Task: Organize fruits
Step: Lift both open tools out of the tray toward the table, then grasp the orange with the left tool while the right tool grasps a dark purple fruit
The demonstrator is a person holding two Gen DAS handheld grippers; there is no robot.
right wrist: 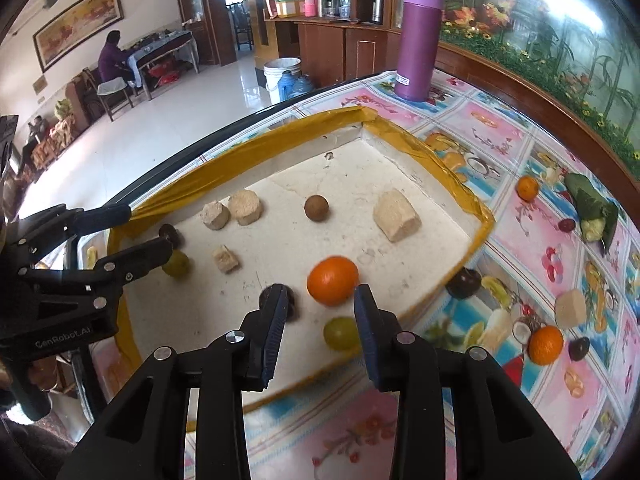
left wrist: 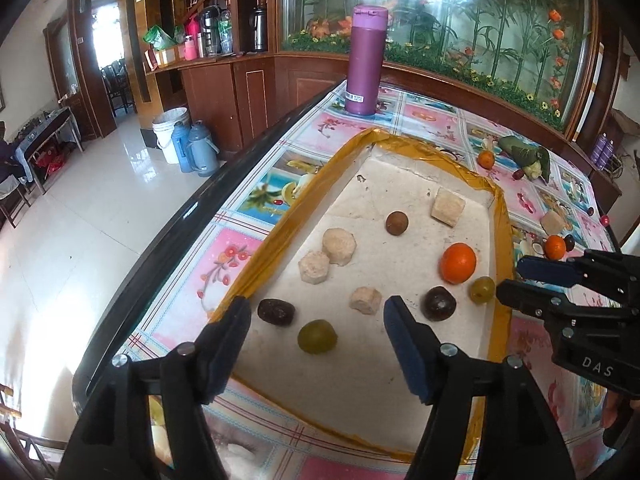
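Inside the shallow white foam tray with yellow-taped rim (left wrist: pixel 505 216) (right wrist: pixel 478 216) sit the sorted pieces: a bright orange tangerine (left wrist: pixel 458 263) (right wrist: pixel 332 280) near the right side, a round brown longan (left wrist: pixel 397 223) (right wrist: pixel 316 208) further back, and a pale green grape (left wrist: pixel 317 336) (right wrist: pixel 176 263) right at the front, lying between the open fingers of the left gripper (left wrist: pixel 316 312) (right wrist: pixel 148 228) and touched by neither pad. Those jaws stand wide apart and grip nothing. Just left of that grape lies a dark wrinkled date (left wrist: pixel 276 311) (right wrist: pixel 171 235), and a second dark date (left wrist: pixel 439 303) (right wrist: pixel 294 306) rests below the tangerine, with a second green grape (left wrist: pixel 482 289) (right wrist: pixel 340 333) beside it at the tray's right wall. Four beige cake-like blocks, one squarish (left wrist: pixel 448 206) (right wrist: pixel 397 215), are scattered across the floor of the tray. Over at the right, the right gripper (right wrist: pixel 320 312) (left wrist: pixel 510 280) hangs above that second grape with its jaws parted a modest way and nothing between the pads. Out on the floral plastic tablecloth (left wrist: pixel 224 256) (right wrist: pixel 504 128) more fruit waits: two small tangerines (right wrist: pixel 527 188) (right wrist: pixel 545 345), a dark round plum (right wrist: pixel 463 282) against the tray's outer wall, a leaf-wrapped green dumpling (left wrist: pixel 524 156) (right wrist: pixel 592 208). At the table's far end stands a tall purple flask (left wrist: pixel 367 60) (right wrist: pixel 419 40), upright.
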